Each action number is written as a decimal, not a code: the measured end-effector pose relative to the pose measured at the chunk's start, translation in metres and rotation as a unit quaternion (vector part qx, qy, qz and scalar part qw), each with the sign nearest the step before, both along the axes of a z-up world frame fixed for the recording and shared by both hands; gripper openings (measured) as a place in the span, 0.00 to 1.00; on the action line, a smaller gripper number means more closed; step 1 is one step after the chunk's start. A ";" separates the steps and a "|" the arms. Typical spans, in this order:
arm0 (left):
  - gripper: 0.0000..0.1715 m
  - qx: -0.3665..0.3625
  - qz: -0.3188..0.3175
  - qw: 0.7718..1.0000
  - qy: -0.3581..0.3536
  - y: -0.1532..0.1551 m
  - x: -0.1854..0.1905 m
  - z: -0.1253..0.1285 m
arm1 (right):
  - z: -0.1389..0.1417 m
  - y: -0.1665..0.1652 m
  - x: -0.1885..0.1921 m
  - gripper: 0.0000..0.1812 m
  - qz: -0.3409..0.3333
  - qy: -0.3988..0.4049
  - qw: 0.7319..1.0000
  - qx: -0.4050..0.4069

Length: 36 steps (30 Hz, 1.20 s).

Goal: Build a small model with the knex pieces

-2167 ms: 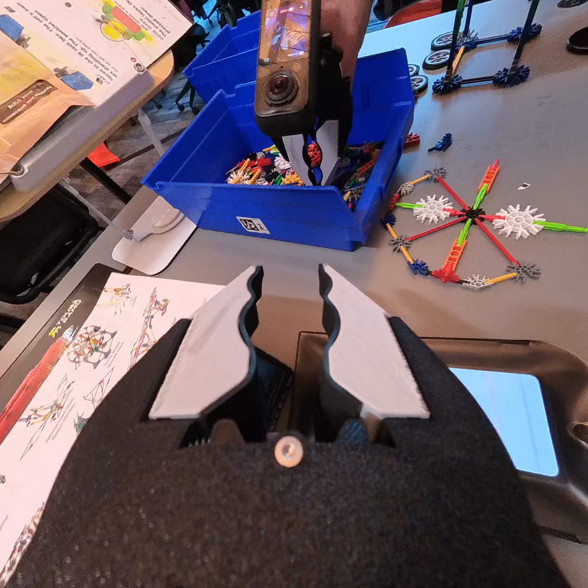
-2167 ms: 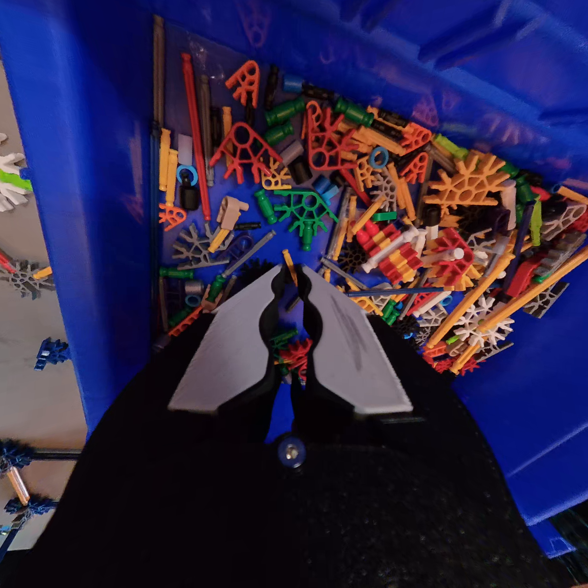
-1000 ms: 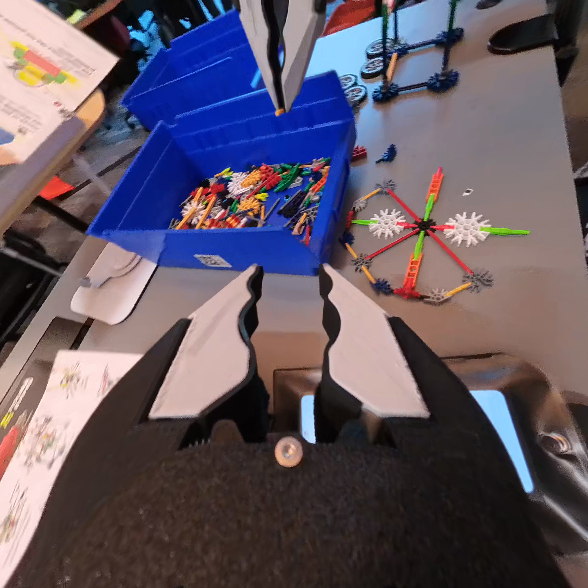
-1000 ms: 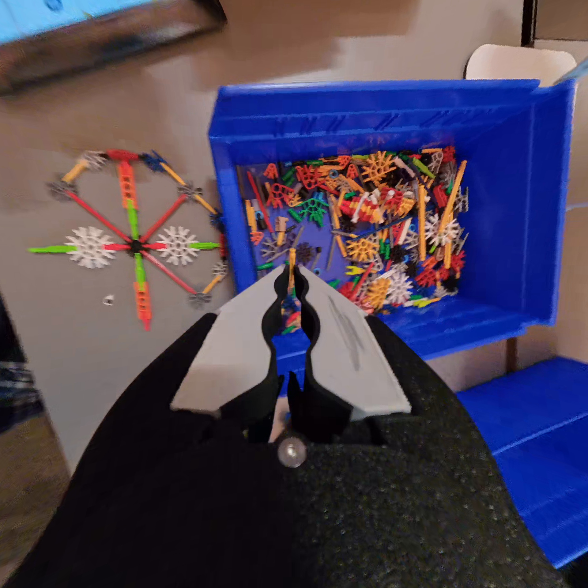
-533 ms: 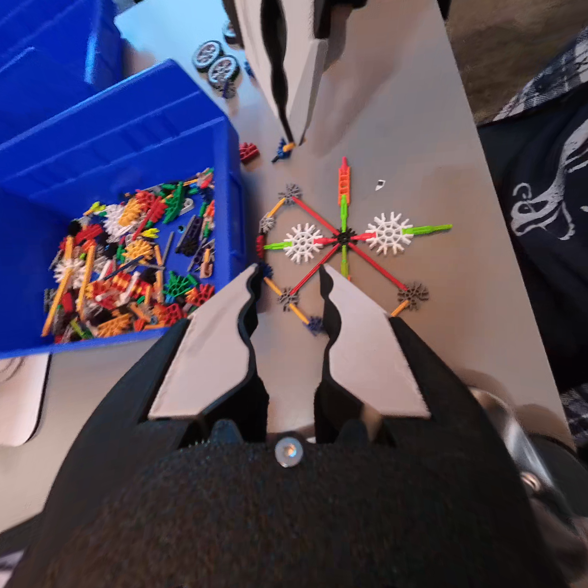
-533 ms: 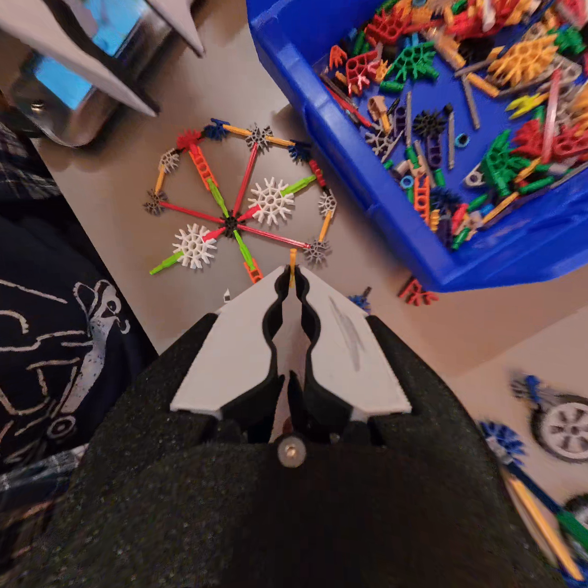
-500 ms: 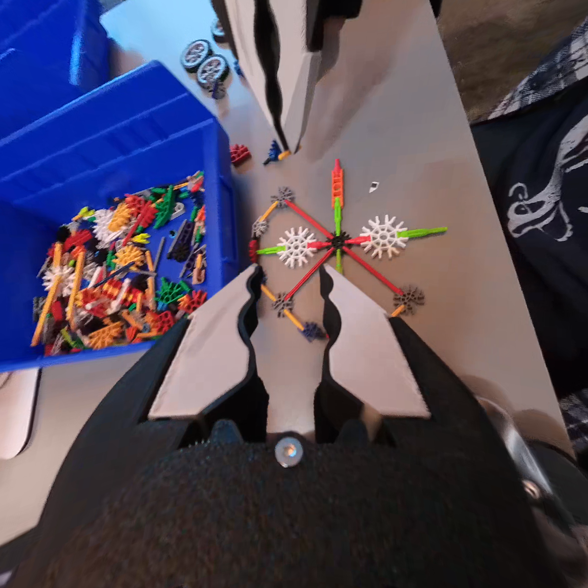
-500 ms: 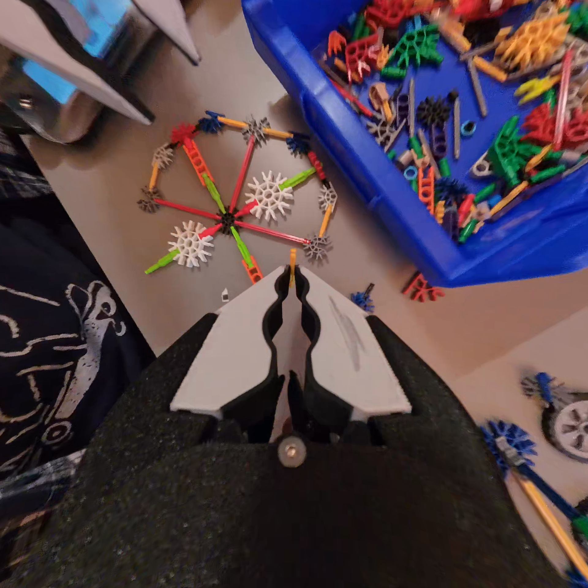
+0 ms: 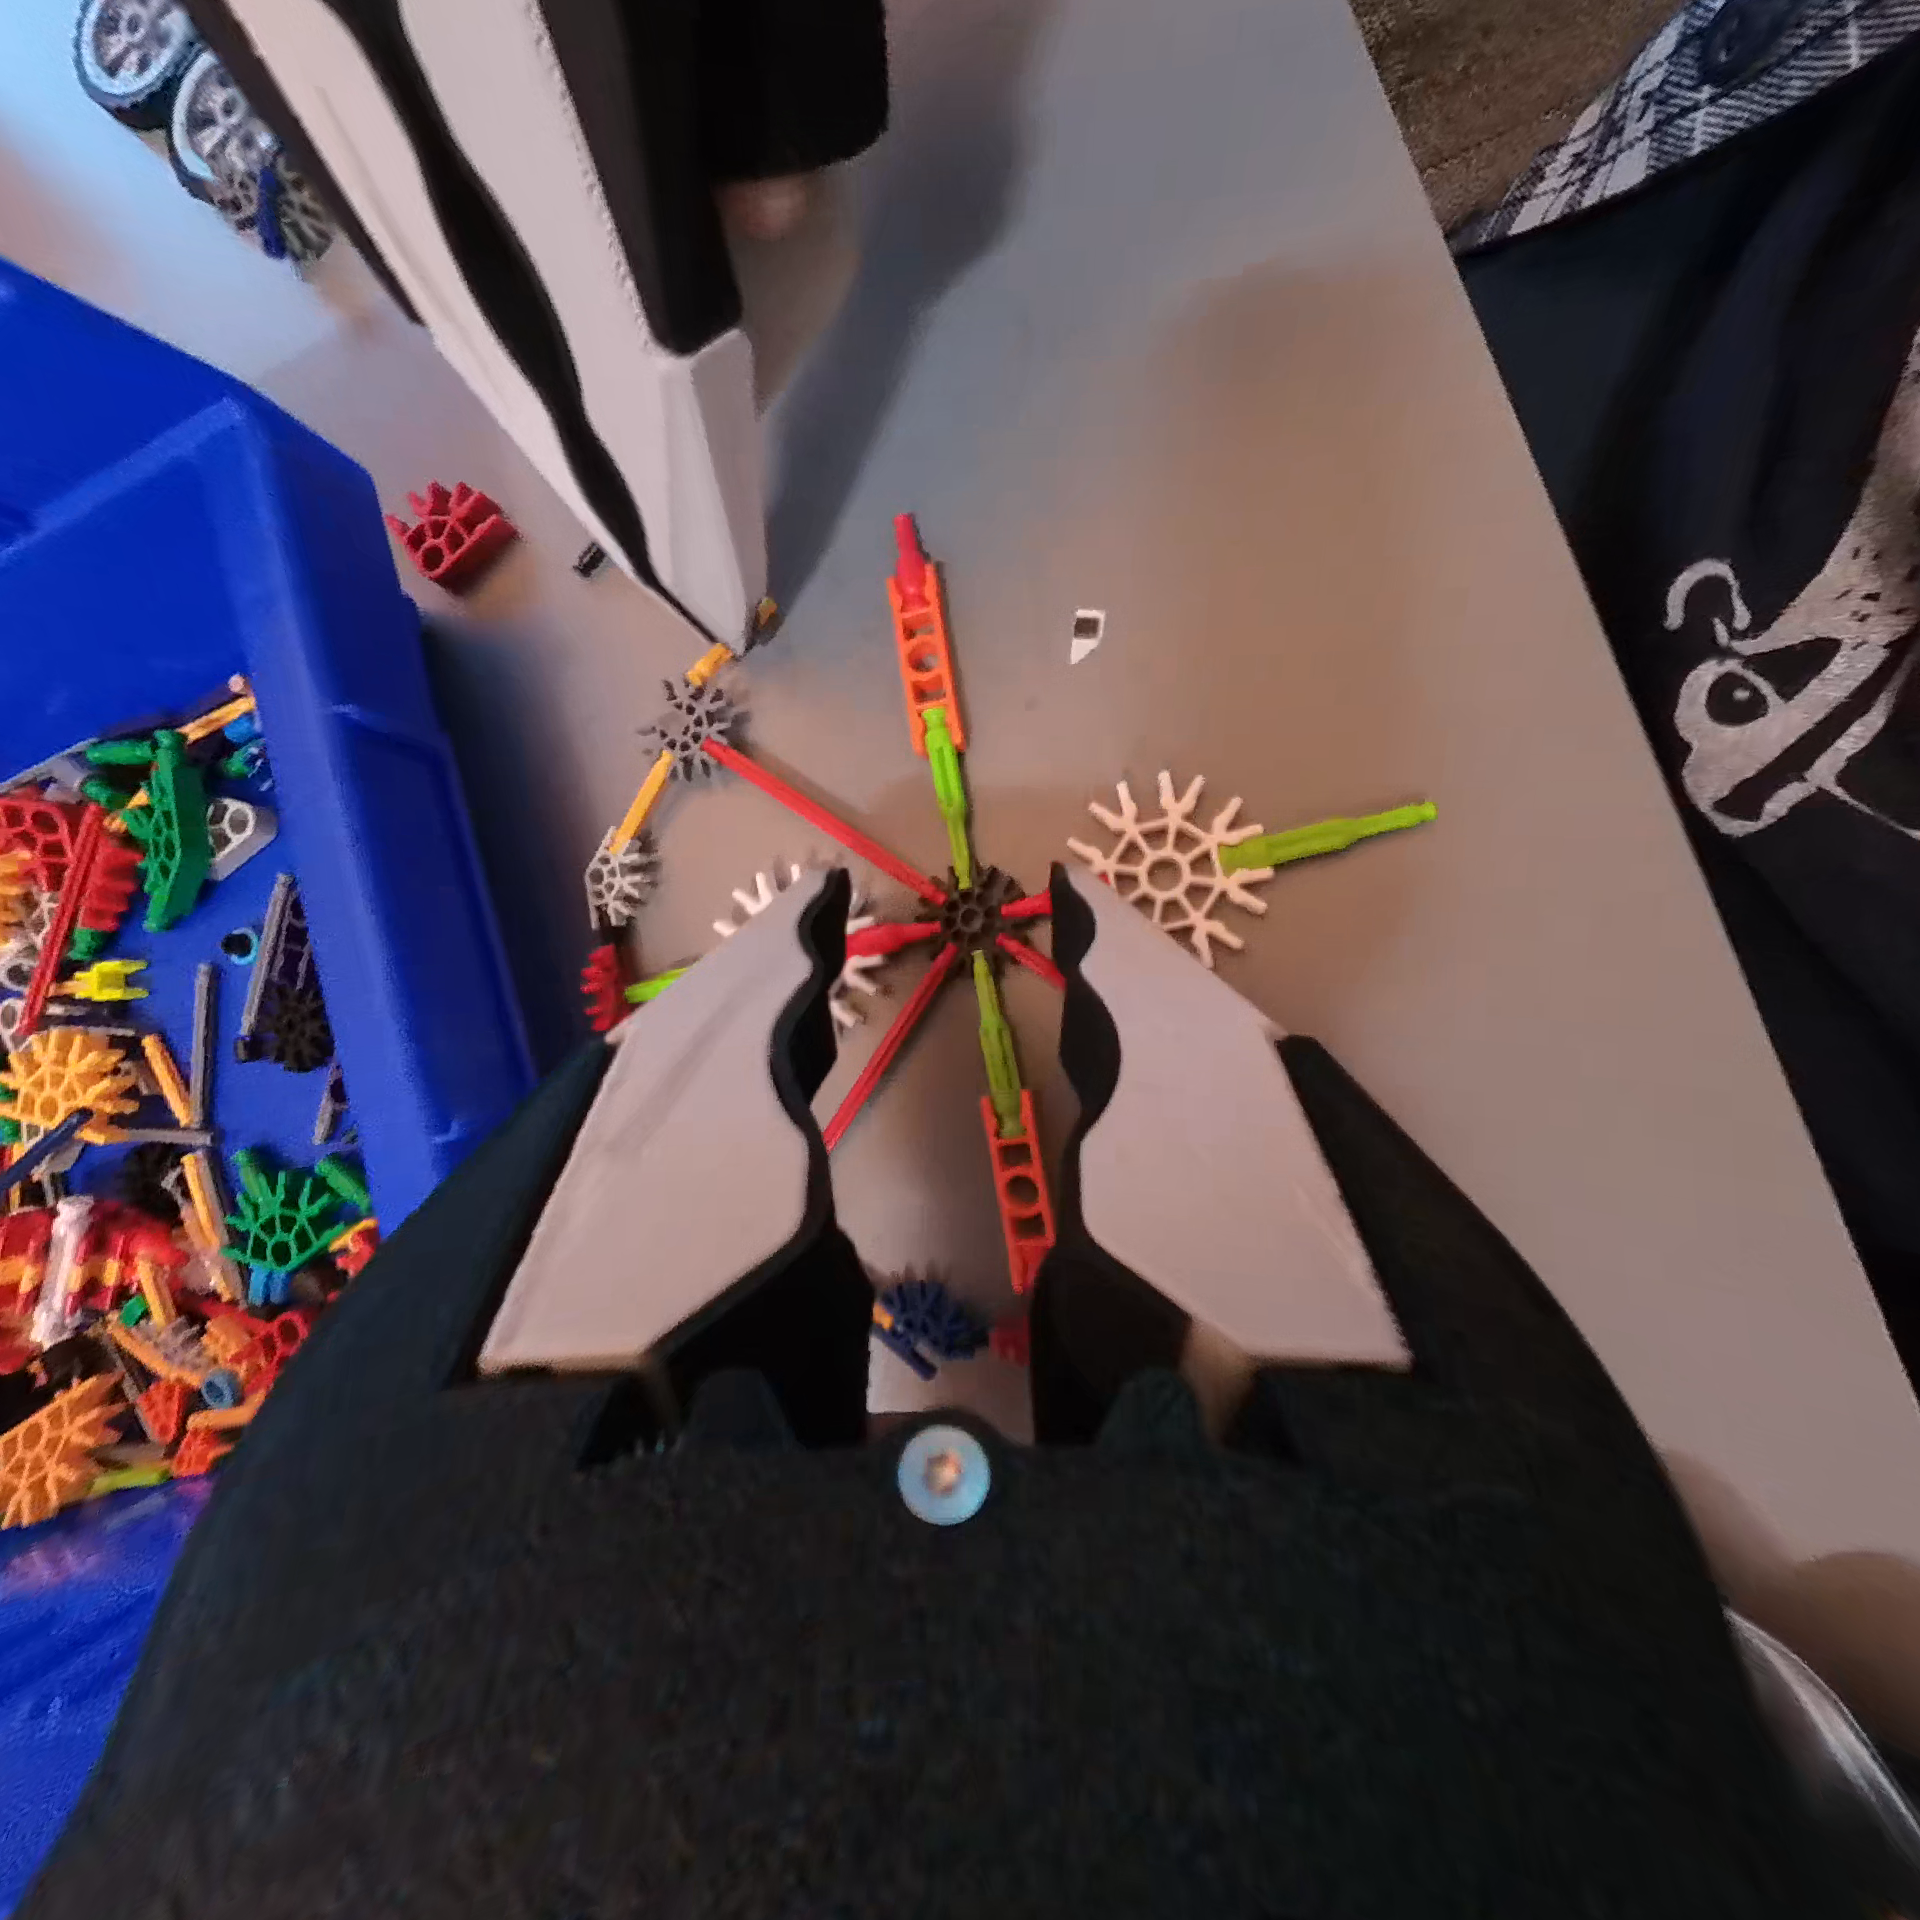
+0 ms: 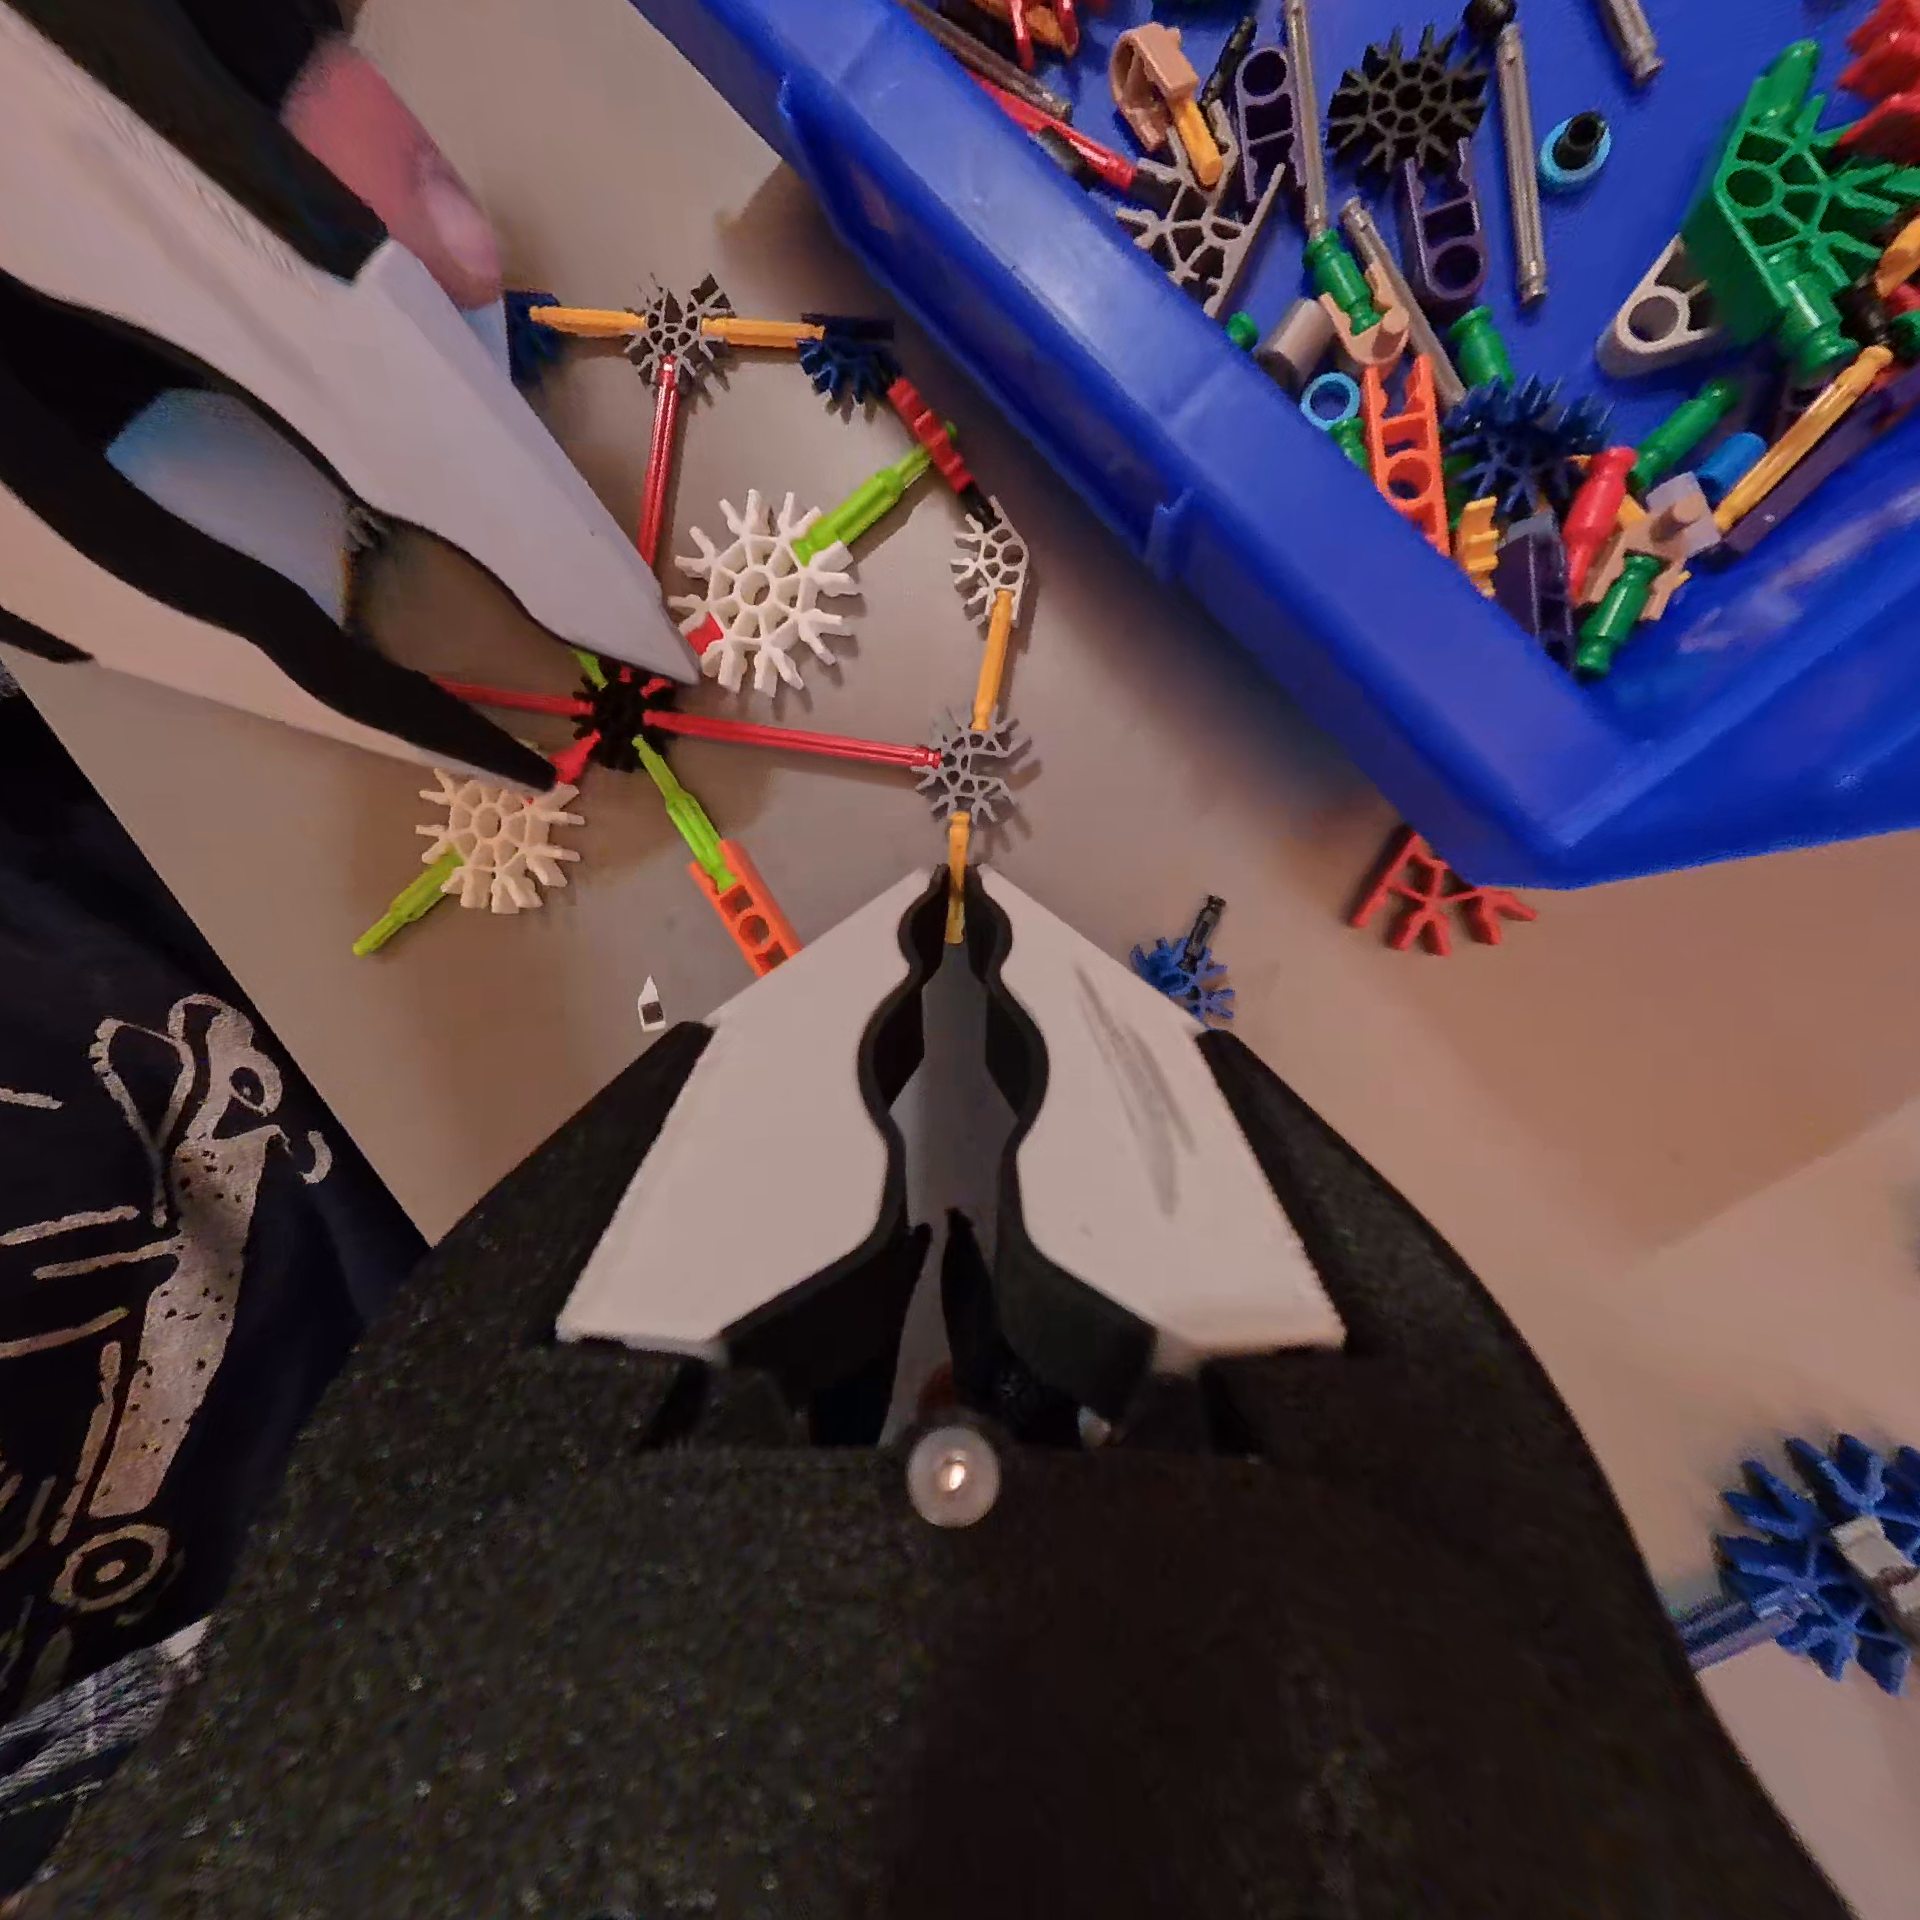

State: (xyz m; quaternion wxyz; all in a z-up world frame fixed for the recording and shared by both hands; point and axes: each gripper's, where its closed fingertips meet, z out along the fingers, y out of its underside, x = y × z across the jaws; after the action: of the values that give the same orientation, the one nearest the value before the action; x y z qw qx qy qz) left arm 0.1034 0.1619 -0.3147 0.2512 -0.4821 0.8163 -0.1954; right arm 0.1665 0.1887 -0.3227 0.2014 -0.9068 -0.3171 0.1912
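Note:
A flat wheel of coloured rods and connectors [image 9: 940,790] lies on the tan table, with a black hub [image 9: 971,914] at its middle. My left gripper [image 9: 948,894] is open, and its fingertips straddle the hub just above it; it also shows in the right wrist view [image 10: 608,722]. My right gripper [image 10: 954,883] is shut on a short yellow rod [image 10: 957,868]. The rod's far end meets a grey connector [image 10: 971,764] on the wheel's rim. The left wrist view shows the right gripper [image 9: 743,634] coming in from above beside that grey connector [image 9: 694,724].
A blue bin [image 10: 1195,436] full of loose rods and connectors stands beside the wheel [image 9: 416,831]. A red connector [image 10: 1439,904] and a blue one [image 10: 1184,971] lie loose on the table. A person in a dark shirt [image 9: 1766,623] stands at the table edge. Wheels [image 9: 197,94] lie farther back. Left tips to right tips: about 8 cm. From the right gripper's tips to the wheel [image 9: 416,831] is close to 7 cm. It is also in sight in the right wrist view [image 10: 1092,435].
My right gripper lifted the yellow rod out of the bin and brought it down to the grey rim connector. My left gripper moved from the table's near side to over the hub.

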 end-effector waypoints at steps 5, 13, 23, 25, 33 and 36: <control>0.21 -0.008 -0.009 1.000 0.002 -0.004 0.004 -0.002 | 0.000 0.003 -0.002 0.01 0.002 0.004 1.000 -0.005; 0.20 -0.021 -0.010 1.000 0.003 -0.006 0.004 -0.002 | -0.002 0.003 0.000 0.01 0.007 -0.009 1.000 -0.012; 0.20 -0.027 -0.012 1.000 0.007 -0.006 0.004 -0.003 | -0.003 0.004 0.001 0.01 0.016 -0.026 0.999 -0.013; 0.20 -0.025 -0.012 1.000 0.008 -0.006 0.004 -0.002 | -0.003 0.003 0.001 0.02 0.019 -0.027 0.999 -0.013; 0.20 -0.023 -0.011 1.000 0.011 -0.006 0.003 -0.002 | 0.006 0.007 0.002 0.03 0.013 -0.014 1.000 0.011; 0.20 -0.020 -0.012 1.000 0.013 -0.006 0.003 -0.002 | 0.011 0.011 -0.002 0.00 0.010 -0.007 1.000 0.026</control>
State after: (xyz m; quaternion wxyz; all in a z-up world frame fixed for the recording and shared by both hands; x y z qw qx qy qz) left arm 0.1065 0.1559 -0.3171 0.2282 -0.4799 0.8211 -0.2083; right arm 0.1649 0.1997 -0.3117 0.2203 -0.8993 -0.3327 0.1790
